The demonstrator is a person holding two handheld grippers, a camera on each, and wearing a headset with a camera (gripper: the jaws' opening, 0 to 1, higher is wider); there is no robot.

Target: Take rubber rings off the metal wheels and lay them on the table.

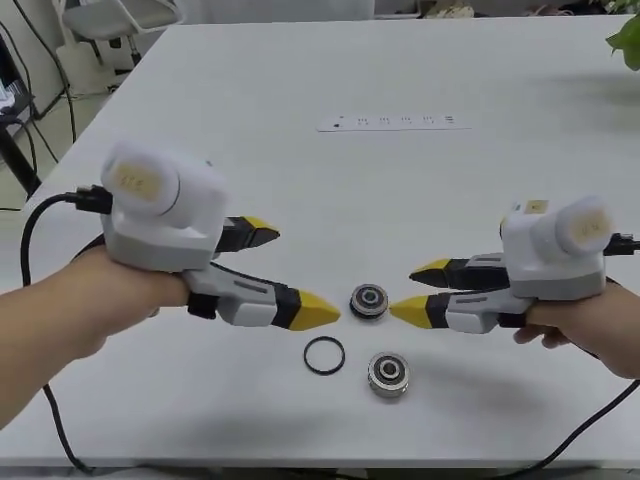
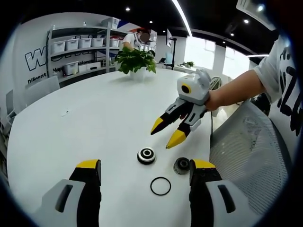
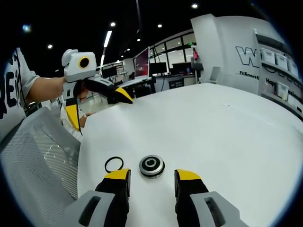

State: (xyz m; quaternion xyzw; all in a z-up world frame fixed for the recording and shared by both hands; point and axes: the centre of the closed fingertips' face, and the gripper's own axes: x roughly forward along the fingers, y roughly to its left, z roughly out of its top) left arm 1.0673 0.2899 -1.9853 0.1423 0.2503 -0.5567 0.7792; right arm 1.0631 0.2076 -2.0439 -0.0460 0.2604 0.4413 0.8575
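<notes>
**Head view:** A pale strip (image 1: 394, 122) with small dark marks, too small to read, lies on the white table (image 1: 300, 80) toward its far edge. Near the front edge sit two metal wheels. The farther wheel (image 1: 369, 300) has a dark outer band, and the nearer wheel (image 1: 388, 373) shows a bare metal rim. A loose black rubber ring (image 1: 324, 356) lies flat just left of the nearer wheel, apart from both. The left gripper (image 1: 305, 273) and right gripper (image 1: 402, 290) face each other across the farther wheel. Both have their jaws spread and hold nothing. The table is bare between the wheels and the strip.

**Left gripper view:** The left gripper (image 2: 145, 166) has its jaws wide apart, with the dark-banded wheel (image 2: 146, 155) between the tips, the ring (image 2: 160, 186) closer in and the other wheel (image 2: 182, 165) by the right jaw. The right gripper (image 2: 164, 136) hangs above them, released. A large "W" (image 2: 35, 59) with small text beneath, partly cut off, marks the back wall beside shelves of bins (image 2: 75, 45). A potted plant (image 2: 135, 60) stands at the far edge, and a mesh chair (image 2: 246, 151) is at the near edge.

**Right gripper view:** The right gripper (image 3: 152, 179) is unclenched and empty just behind a wheel (image 3: 151, 165), and the ring (image 3: 114, 164) lies nearer the table edge. The left gripper (image 3: 100, 111) hovers with its jaws parted. A "W" (image 3: 248, 56) shows on the wall.
</notes>
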